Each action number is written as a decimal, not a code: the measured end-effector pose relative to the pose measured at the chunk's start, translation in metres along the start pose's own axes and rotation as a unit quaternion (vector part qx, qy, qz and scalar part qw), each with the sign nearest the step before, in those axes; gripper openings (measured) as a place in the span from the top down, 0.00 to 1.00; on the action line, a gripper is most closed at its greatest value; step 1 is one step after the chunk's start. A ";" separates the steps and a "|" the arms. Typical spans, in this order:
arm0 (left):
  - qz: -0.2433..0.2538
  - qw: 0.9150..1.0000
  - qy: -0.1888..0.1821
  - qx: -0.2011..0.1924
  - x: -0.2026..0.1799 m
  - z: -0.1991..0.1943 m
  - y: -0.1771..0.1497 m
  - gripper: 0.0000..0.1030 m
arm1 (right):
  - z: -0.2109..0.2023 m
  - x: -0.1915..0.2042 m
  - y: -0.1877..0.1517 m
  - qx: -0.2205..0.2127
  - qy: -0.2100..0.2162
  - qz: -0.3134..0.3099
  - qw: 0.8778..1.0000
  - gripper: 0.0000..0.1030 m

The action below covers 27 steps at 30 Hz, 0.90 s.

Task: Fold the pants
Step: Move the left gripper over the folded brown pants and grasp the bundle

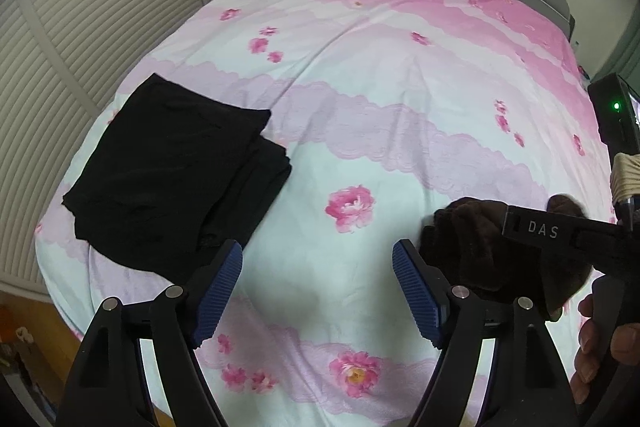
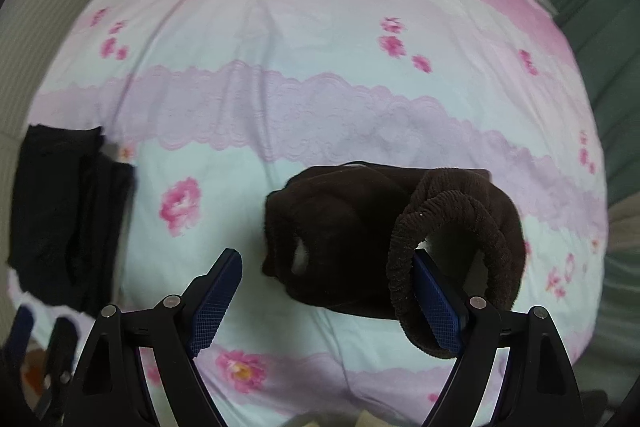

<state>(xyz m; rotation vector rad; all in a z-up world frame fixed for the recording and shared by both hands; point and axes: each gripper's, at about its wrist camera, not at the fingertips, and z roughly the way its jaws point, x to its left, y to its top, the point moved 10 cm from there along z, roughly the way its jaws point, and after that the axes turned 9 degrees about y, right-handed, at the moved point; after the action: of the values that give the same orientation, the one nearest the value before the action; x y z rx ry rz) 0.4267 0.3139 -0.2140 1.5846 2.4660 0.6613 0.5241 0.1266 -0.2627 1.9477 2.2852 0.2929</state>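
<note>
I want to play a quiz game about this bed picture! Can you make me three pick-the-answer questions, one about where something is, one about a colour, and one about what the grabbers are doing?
1. Where do the folded black pants lie on the pink flowered bedspread?
A. left side
B. by the headboard
C. on the floor

2. What colour are the fuzzy crumpled pants?
A. white
B. dark brown
C. yellow

3. How is the left gripper?
A. shut on cloth
B. open, holding nothing
C. out of view

Answers: 1 A, they lie at the bedspread's left edge. 2 B, the pile is dark brown. 3 B, its blue pads stand apart over bare bedspread.
</note>
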 end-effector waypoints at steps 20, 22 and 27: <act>0.141 0.985 -0.095 -0.041 -0.119 -0.030 -0.012 0.17 | -0.044 -0.070 -0.038 -0.116 0.114 0.041 0.986 0.17; 0.168 0.978 -0.117 -0.039 -0.154 -0.030 -0.019 0.16 | -0.035 -0.110 -0.055 -0.112 0.112 0.076 0.984 0.17; 0.187 0.966 -0.176 0.000 -0.229 -0.017 -0.037 0.12 | -0.004 -0.203 -0.100 -0.086 0.102 0.175 0.975 0.17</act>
<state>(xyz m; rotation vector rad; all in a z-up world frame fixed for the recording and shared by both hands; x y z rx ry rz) 0.4898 0.0919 -0.2419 1.9904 1.9347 0.3768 0.4601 -0.0887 -0.2873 2.3102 1.9283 0.7310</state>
